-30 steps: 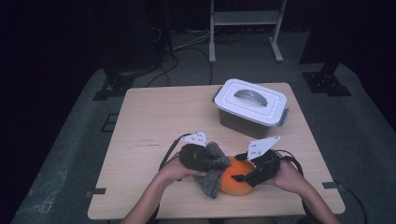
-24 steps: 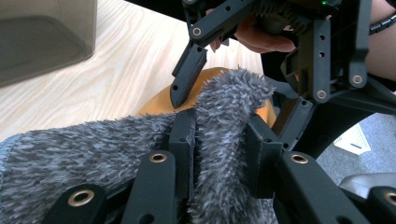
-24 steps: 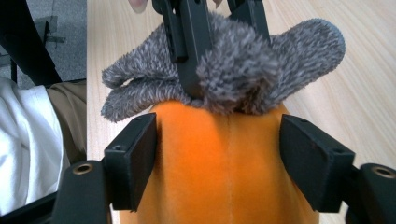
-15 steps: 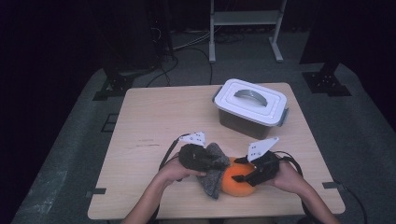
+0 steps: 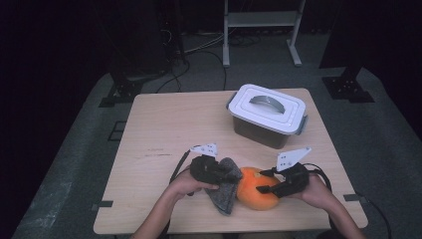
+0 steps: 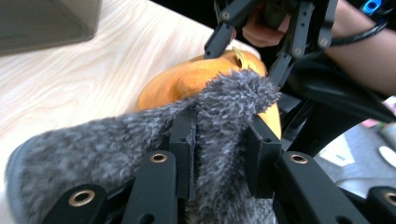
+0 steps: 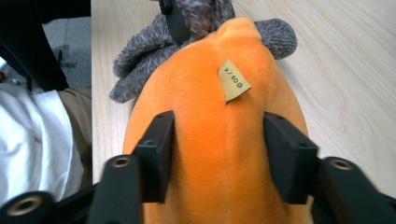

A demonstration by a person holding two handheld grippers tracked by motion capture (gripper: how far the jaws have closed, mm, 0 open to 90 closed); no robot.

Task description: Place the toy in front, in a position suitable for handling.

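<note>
High view: a wooden table (image 5: pixel 164 129) with both grippers working at its near edge, the person's forearms coming in from below.
Orange plush (image 5: pixel 256 189): lies on the table near the front edge, right of centre, touching the grey fuzzy sock (image 5: pixel 225 185) on its left side.
Right gripper (image 5: pixel 271 185): sits on the right side of the orange plush, jaws straddling it; in the right gripper view the two black pads press into the soft orange flanks (image 7: pixel 224 154), one each side, below a small tan tag (image 7: pixel 233 80). The jaws have just been closing, with the plush between them.
Left gripper (image 5: pixel 219 174): narrow, clamped on a fold of the grey fuzzy sock; in the left gripper view the pile (image 6: pixel 215 135) bulges up between the pads.
Sock against plush: the sock's end drapes over the orange plush (image 6: pixel 187 81), right up by the right gripper's linkage (image 6: pixel 261 37).
White lidded box (image 5: pixel 267 112): stands farther back on the table, well apart from both grippers.
</note>
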